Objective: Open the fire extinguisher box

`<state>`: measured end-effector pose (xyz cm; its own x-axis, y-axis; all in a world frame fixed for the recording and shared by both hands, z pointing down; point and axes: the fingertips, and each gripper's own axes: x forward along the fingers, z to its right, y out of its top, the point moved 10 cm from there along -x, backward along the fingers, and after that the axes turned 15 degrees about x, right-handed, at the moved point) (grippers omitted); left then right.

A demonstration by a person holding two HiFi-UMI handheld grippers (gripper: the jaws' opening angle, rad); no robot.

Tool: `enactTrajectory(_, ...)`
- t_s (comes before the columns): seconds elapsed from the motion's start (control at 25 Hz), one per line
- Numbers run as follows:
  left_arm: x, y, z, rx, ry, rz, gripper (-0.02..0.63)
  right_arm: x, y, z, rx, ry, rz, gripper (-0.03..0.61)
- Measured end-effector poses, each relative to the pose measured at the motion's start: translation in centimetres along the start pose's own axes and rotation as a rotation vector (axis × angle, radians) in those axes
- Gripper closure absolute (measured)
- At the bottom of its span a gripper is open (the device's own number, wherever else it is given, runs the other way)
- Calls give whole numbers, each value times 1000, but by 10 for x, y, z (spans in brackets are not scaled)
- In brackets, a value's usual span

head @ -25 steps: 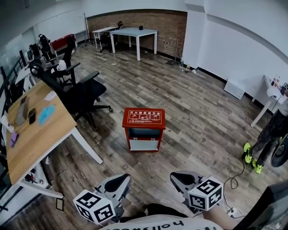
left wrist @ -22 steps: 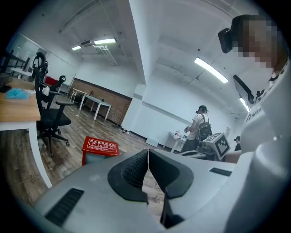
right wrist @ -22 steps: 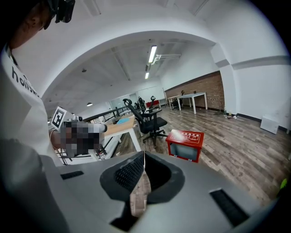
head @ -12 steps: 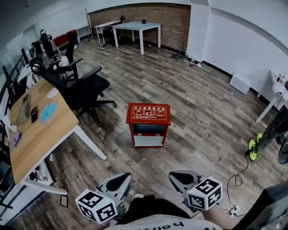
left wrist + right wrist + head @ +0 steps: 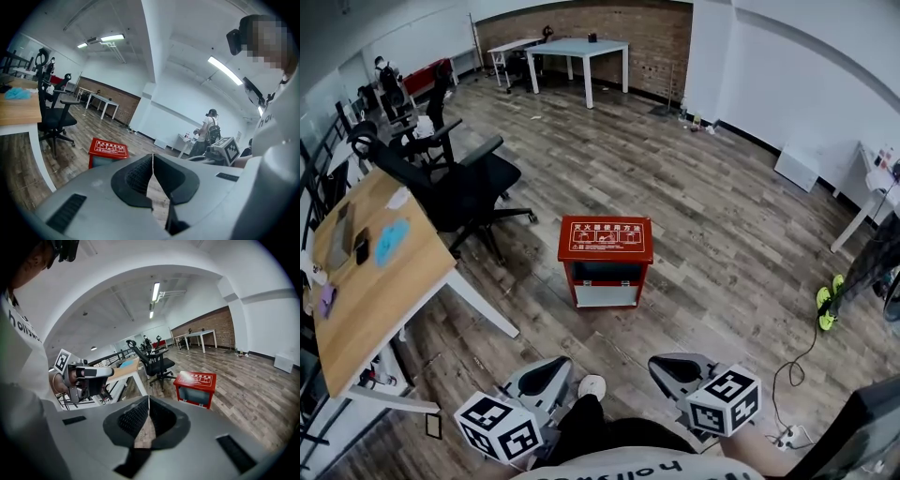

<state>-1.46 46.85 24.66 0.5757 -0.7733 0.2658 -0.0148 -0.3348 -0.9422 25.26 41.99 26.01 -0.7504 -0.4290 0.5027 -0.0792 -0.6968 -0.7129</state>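
Well, the fire extinguisher box (image 5: 606, 258) stood upright on the wooden floor (image 5: 703, 216) in the middle of the room. Its red lid lay flat on top with the white print facing up, and its windowed front was turned toward the person carrying the grippers. Both grippers hung low, close to that person's body and well apart from the box, which sat at about twelve o'clock ahead of them. The left gripper (image 5: 546, 373) had its jaws closed, tips touching and nothing between them. The right gripper (image 5: 675, 367) likewise had its jaws pressed together and empty. One white shoe (image 5: 591, 386) of the person showed between the two grippers. At about nine o'clock from the box ran a long wooden surface (image 5: 375, 291) with a light blue object (image 5: 392, 239) lying on it. At ten o'clock a black office chair (image 5: 464, 192) stood just beside that surface. At three o'clock, well away, someone in bright green shoes (image 5: 825, 307) stood by the white wall. Far off at twelve o'clock a pale table (image 5: 577, 47) sat near the brick wall (image 5: 628, 37).
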Motion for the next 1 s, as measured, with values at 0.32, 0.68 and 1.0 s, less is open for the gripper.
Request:
enactTrajectory(0.32,21,10,-26,6,-19,-24,600,17,18,12,20,-23,6,568)
enactTrajectory(0.68,51,22,-54,4,-48,-44,600,32,40,35,72,-57,13,568)
enactTrajectory(1.0,73,33,-88,11,-62,-84,600,54,65,52,81,-95,2,568)
